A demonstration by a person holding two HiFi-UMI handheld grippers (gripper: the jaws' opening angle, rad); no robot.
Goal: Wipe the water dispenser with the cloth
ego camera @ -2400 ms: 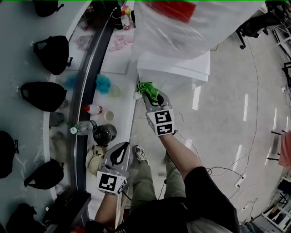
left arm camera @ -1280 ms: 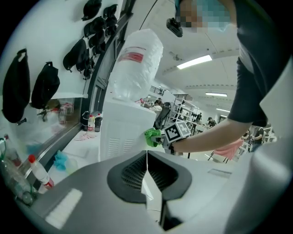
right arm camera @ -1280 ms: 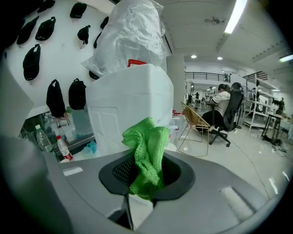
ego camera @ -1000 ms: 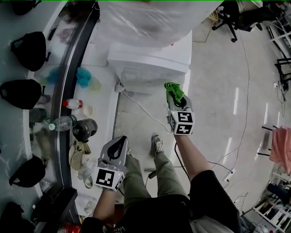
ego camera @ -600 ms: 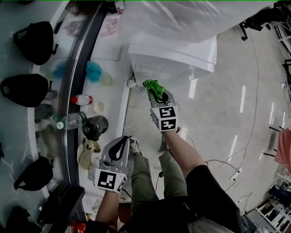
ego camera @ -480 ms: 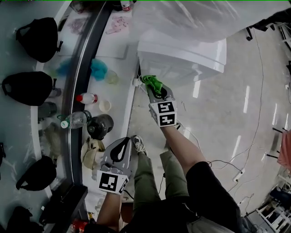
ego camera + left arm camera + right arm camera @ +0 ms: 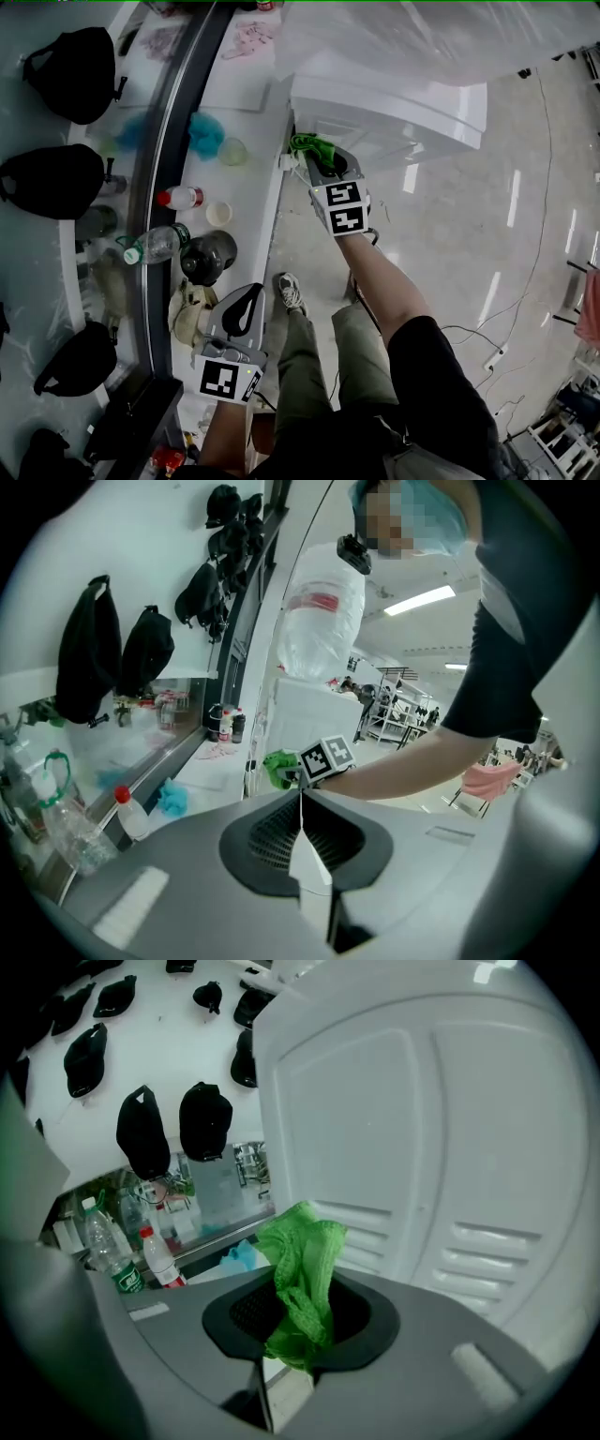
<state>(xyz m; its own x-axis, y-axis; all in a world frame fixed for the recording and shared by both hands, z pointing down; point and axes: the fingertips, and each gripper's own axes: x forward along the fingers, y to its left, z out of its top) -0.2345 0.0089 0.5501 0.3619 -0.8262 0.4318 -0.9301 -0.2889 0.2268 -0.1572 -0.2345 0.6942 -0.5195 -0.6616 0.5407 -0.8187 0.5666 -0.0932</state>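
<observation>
The white water dispenser (image 7: pixel 389 103) stands at the counter's end, a plastic-wrapped bottle (image 7: pixel 422 33) on top; its louvred side panel (image 7: pixel 422 1166) fills the right gripper view. My right gripper (image 7: pixel 319 161) is shut on the green cloth (image 7: pixel 312 145), whose bunched end (image 7: pixel 300 1269) sits close against the dispenser's left side. My left gripper (image 7: pixel 246 309) hangs low beside the counter, shut with nothing in it; its jaws meet in a line (image 7: pixel 302 832). From there the cloth (image 7: pixel 278 766) shows ahead.
The white counter (image 7: pixel 253 150) carries a blue scrubber (image 7: pixel 204 136), a red-capped white bottle (image 7: pixel 183 198), a clear water bottle (image 7: pixel 155 246), a dark kettle (image 7: pixel 208 258) and small cups. Black bags (image 7: pixel 70 61) hang on the wall. Cables (image 7: pixel 487 319) trail over the glossy floor.
My right gripper carried the cloth away from the dispenser, then back to its left side near the counter. The left gripper stayed low and shut.
</observation>
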